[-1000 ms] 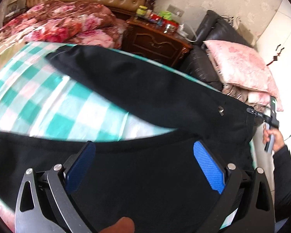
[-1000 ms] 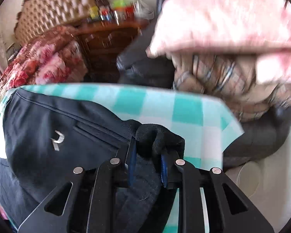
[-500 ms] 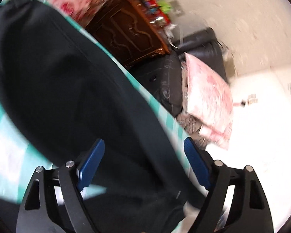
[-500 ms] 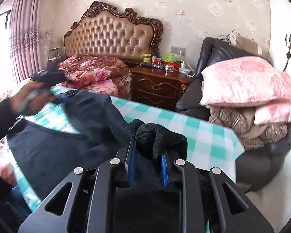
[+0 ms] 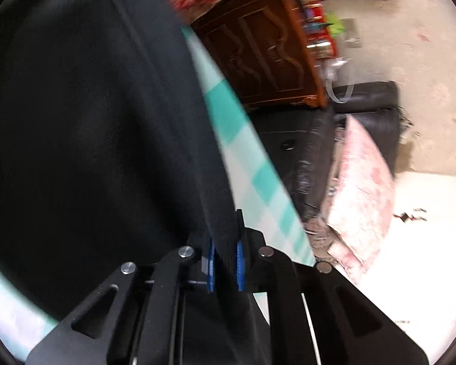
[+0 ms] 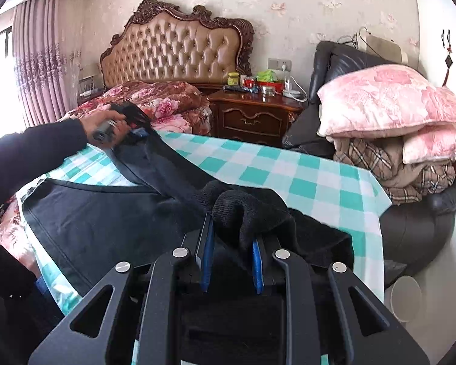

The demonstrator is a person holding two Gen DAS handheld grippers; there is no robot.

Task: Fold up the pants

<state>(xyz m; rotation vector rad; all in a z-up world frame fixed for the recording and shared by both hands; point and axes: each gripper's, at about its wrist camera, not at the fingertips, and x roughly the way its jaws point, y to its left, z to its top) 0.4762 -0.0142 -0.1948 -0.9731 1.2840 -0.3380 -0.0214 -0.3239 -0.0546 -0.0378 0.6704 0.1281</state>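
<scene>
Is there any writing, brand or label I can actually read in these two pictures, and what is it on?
None can be read.
Jars and packets on the nightstand: labels too small in the right view, smeared by blur in the left.
Red hanging ornament on the wall: no legible characters.
Black pants: no logo or tag in view.

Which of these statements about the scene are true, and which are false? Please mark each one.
1. The left gripper is shut on the black pants. True.
2. The right gripper is empty. False: it pinches a bunch of the pants' fabric.
3. The pants lie on a green checked cloth. True.
4. The pink pillow lies on the bed. False: it sits on folded blankets on the dark armchair.
</scene>
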